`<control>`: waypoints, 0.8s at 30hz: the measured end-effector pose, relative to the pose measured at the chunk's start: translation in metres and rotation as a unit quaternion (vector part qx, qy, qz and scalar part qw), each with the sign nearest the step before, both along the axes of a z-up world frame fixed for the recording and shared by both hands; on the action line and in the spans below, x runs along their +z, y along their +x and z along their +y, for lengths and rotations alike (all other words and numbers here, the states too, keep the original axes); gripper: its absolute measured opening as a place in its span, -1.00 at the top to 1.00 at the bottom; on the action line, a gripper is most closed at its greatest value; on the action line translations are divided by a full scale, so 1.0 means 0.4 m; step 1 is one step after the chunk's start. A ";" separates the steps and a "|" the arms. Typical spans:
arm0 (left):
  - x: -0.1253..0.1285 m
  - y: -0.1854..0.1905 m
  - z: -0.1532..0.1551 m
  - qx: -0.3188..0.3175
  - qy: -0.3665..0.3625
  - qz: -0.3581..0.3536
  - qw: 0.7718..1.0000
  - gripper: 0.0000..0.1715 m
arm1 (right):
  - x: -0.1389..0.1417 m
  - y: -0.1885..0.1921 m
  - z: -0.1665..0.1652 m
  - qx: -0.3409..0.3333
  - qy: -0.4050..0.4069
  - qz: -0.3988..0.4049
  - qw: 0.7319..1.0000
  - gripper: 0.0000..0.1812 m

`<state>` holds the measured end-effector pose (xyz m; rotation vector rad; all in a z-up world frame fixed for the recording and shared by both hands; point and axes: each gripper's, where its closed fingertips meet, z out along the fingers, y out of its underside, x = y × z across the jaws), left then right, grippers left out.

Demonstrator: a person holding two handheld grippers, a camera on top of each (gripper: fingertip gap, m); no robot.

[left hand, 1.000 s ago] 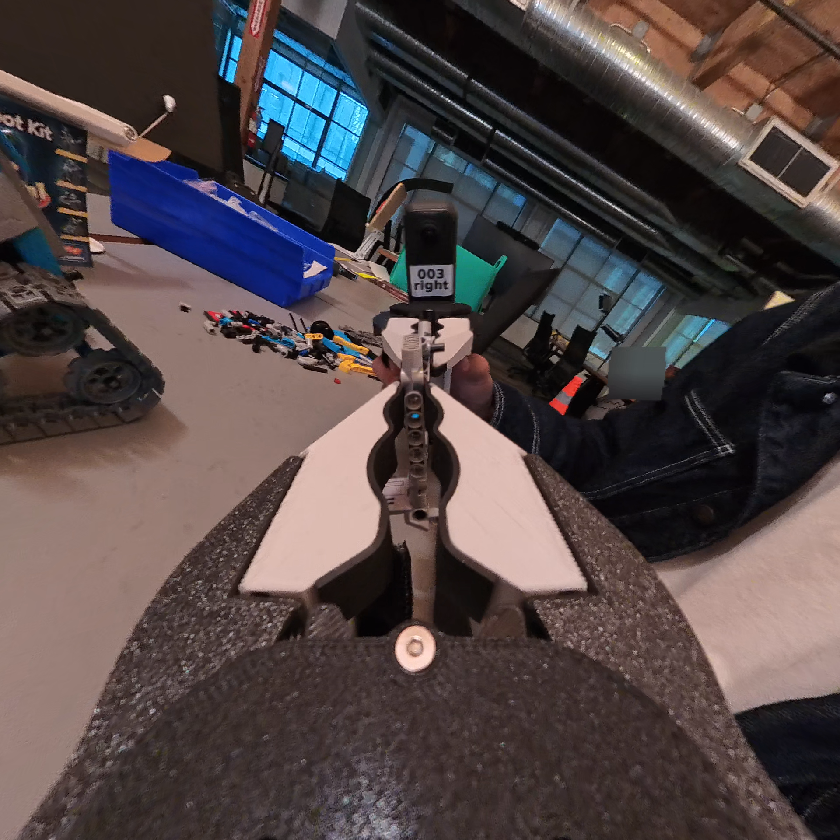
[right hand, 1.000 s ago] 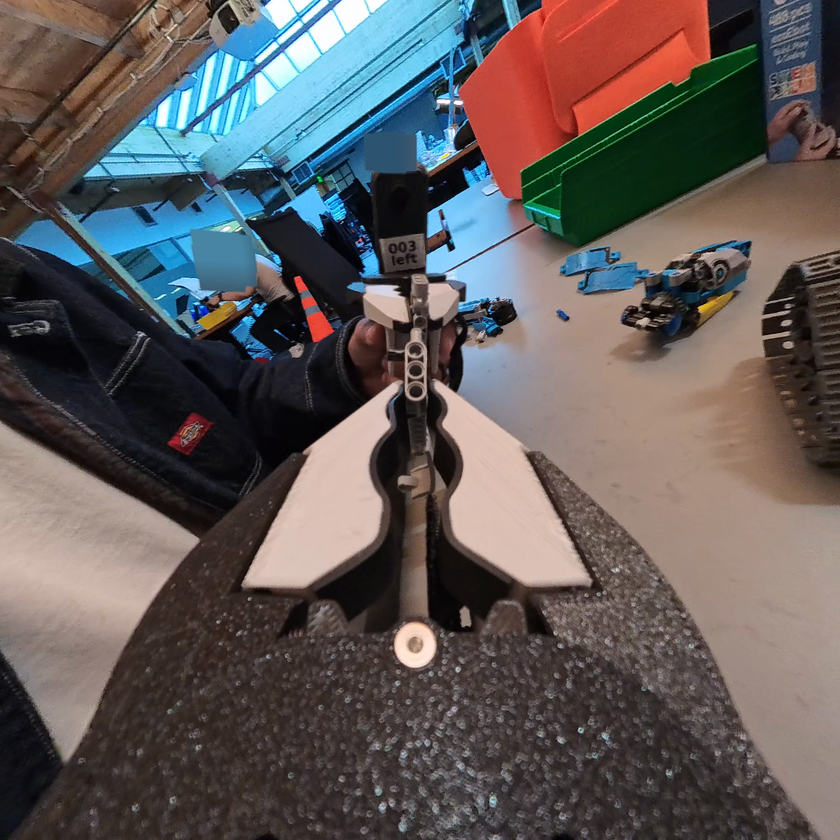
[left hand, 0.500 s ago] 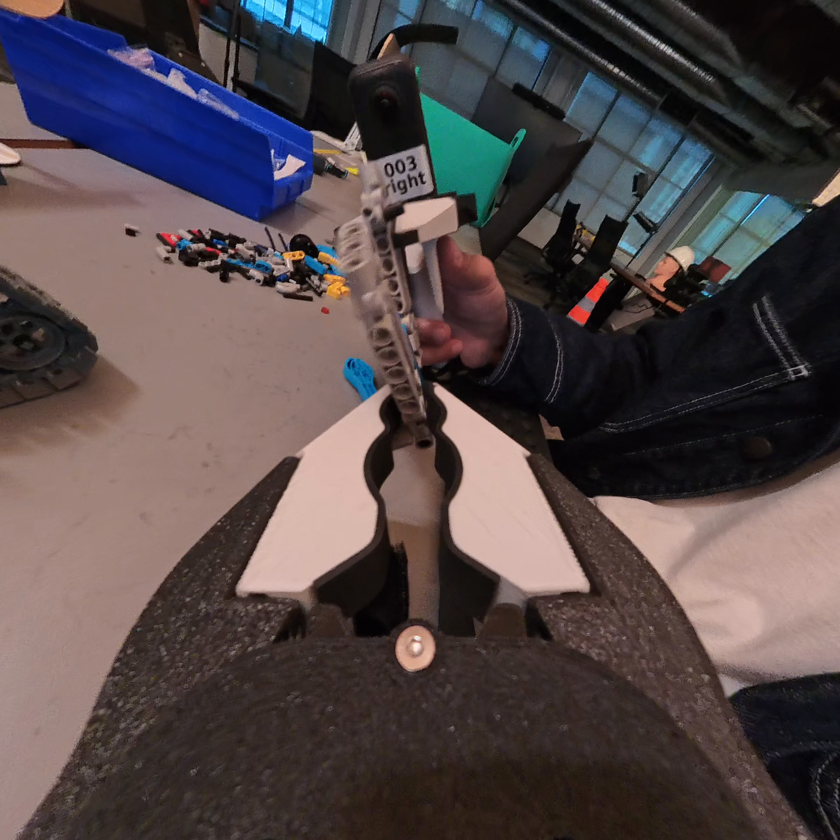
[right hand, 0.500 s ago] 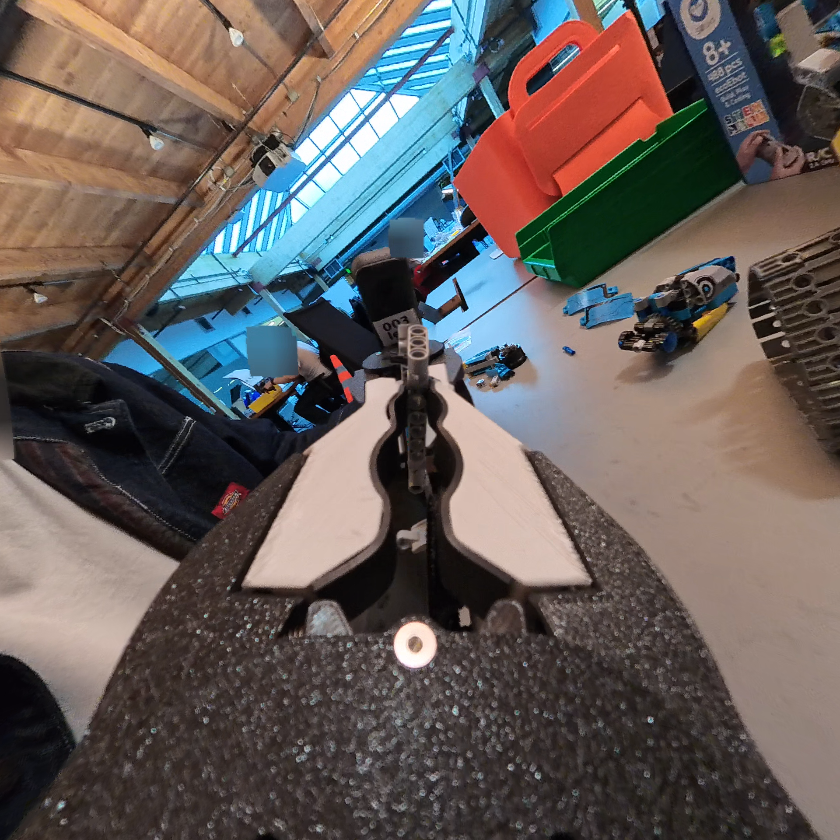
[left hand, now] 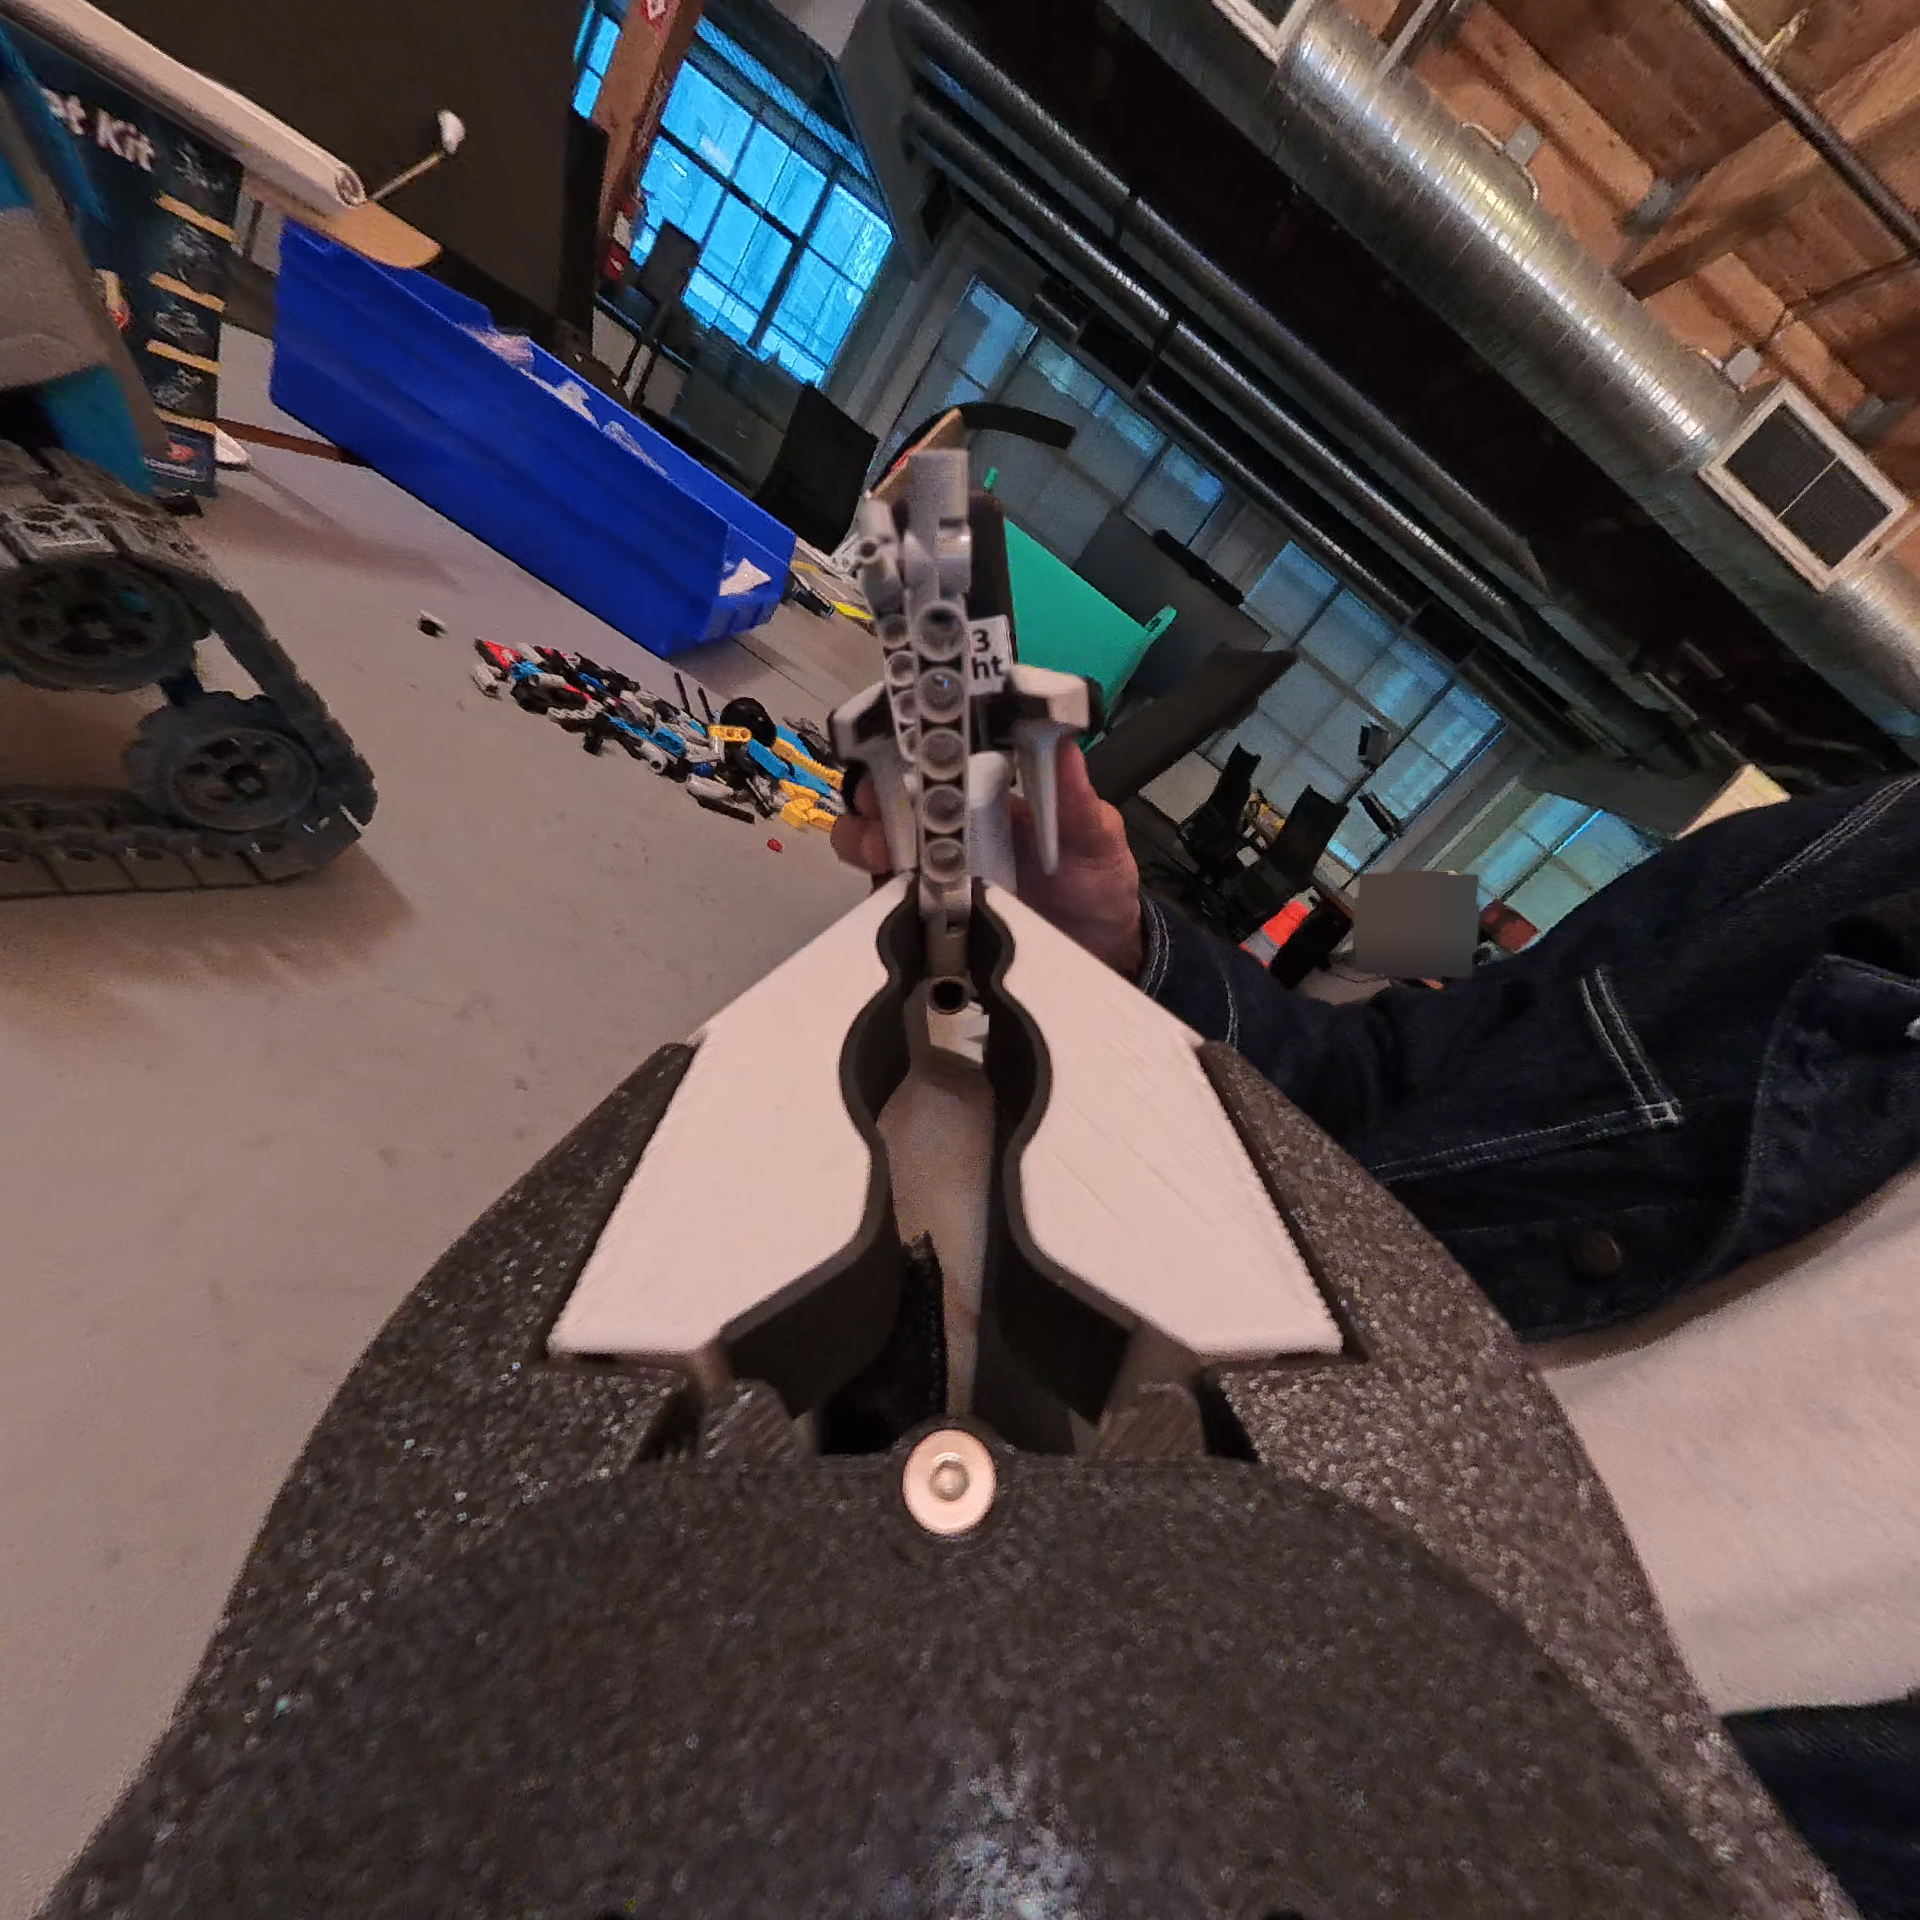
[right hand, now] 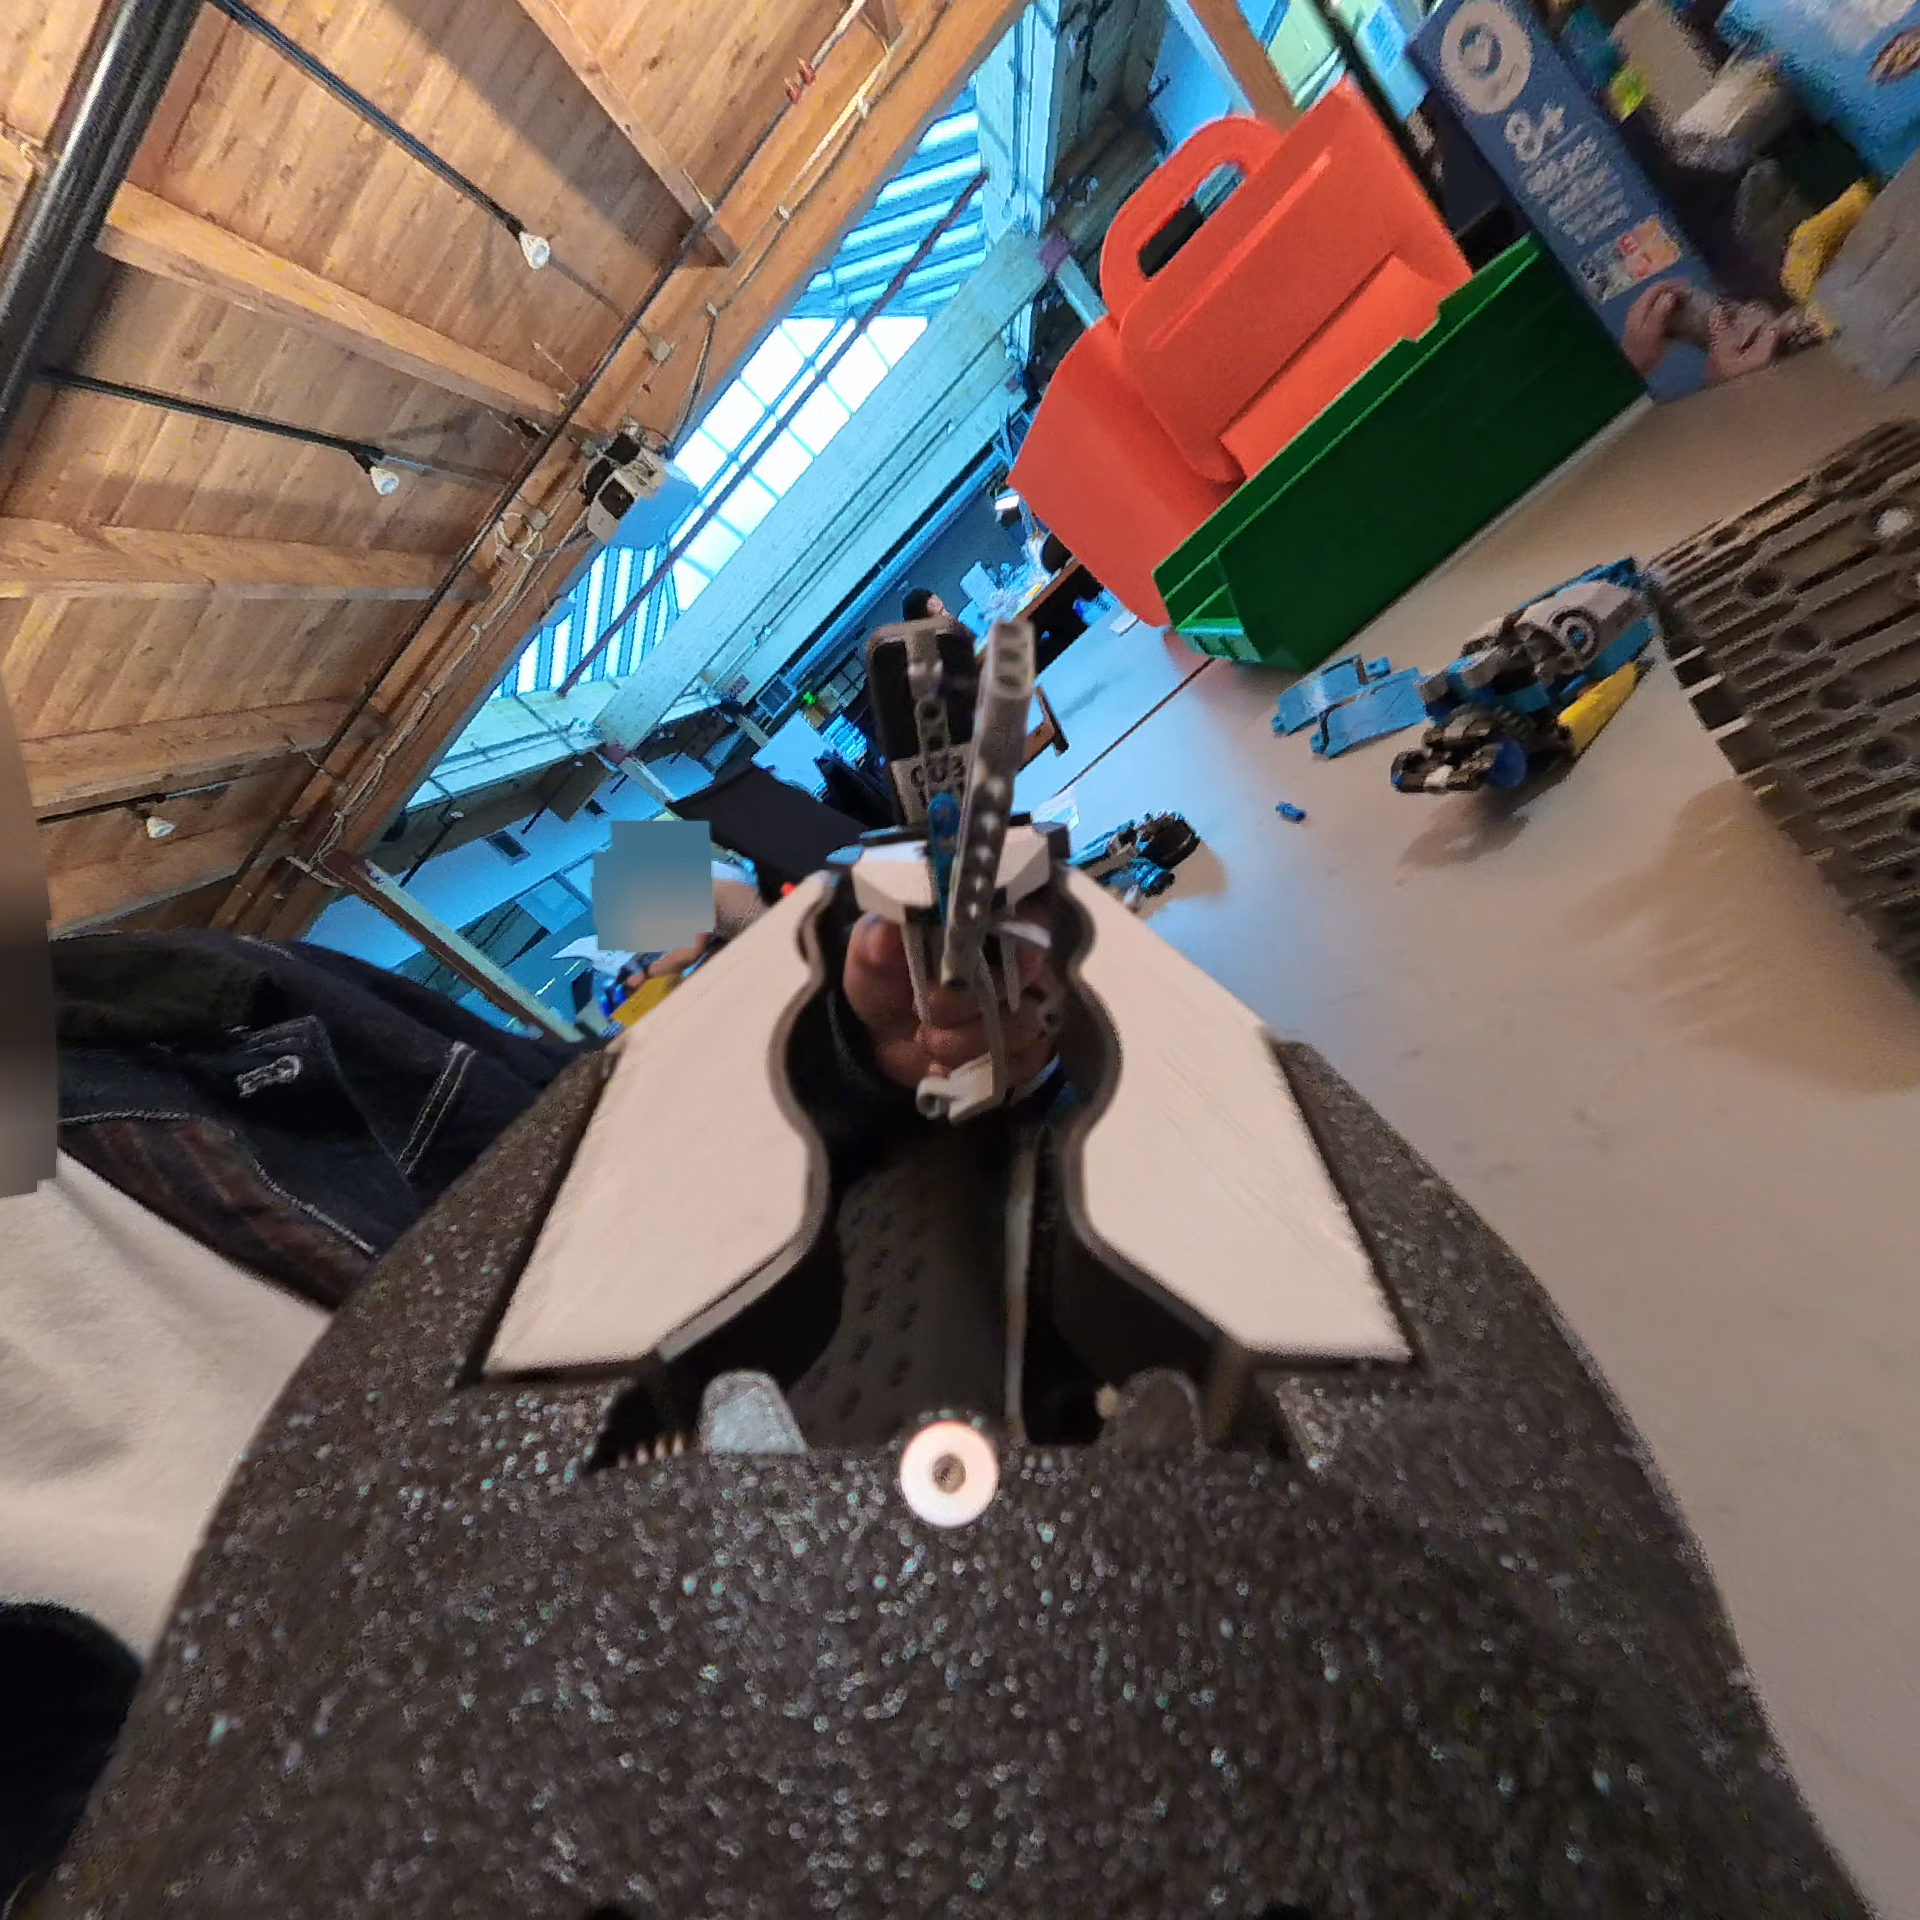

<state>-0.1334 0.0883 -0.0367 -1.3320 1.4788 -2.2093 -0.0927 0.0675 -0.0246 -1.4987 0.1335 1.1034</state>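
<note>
We see a grey table (left hand: 436, 1039). Left gripper (left hand: 948, 914) is clamped on the grey holed beam assembly (left hand: 930, 727), long axis pointing up and away. Right gripper (right hand: 951, 935) has fingers apart, just short of the assembly.

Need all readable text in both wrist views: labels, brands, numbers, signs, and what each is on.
I won't quote writing; these are the things that bear it:
White label on the right gripper: partly hidden by the grey beam assembly.
Second white label on the left gripper: mostly hidden.
Dark blue box: print cut off at the frame edge.
Blue box: print, blurred.
White sticker on the blue bin: too small to read.
</note>
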 end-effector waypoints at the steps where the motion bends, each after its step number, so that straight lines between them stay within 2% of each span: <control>1: 0.001 0.001 0.007 0.002 -0.011 0.002 1.000 0.95 | -0.006 -0.010 0.002 0.010 -0.007 0.000 1.000 0.59; 4: 0.004 0.001 0.008 0.001 -0.020 0.002 1.000 0.95 | -0.033 -0.024 0.019 0.006 -0.031 -0.023 0.999 0.65; 6: -0.001 0.002 0.001 -0.004 -0.014 0.005 1.000 0.94 | -0.027 -0.036 0.023 0.019 -0.027 -0.012 0.999 0.68; 9: 0.001 0.001 -0.009 -0.009 -0.010 0.002 1.000 0.95 | -0.037 -0.054 0.030 0.028 -0.037 -0.017 0.999 0.87; 12: -0.006 0.002 -0.015 -0.010 0.003 0.006 1.000 0.95 | -0.038 -0.058 0.024 0.051 -0.044 0.009 0.998 0.94; 14: -0.014 0.004 -0.016 -0.006 0.018 0.009 1.000 0.95 | -0.050 -0.057 0.017 0.050 -0.053 -0.028 0.997 0.94; 17: -0.003 -0.001 0.034 0.025 0.007 0.001 1.000 0.94 | -0.078 -0.017 0.005 0.037 -0.086 -0.051 0.994 0.95; 20: 0.003 -0.009 0.095 0.052 -0.018 0.001 0.998 0.95 | -0.064 0.021 -0.021 0.030 -0.077 -0.041 0.996 0.95; 22: -0.015 -0.003 0.080 0.048 0.008 0.014 0.999 0.94 | -0.067 0.024 -0.018 0.031 -0.079 -0.029 0.996 0.94; 24: -0.063 0.010 0.049 0.044 0.075 0.045 0.995 0.94 | -0.063 0.030 -0.013 0.031 -0.076 0.003 0.997 0.94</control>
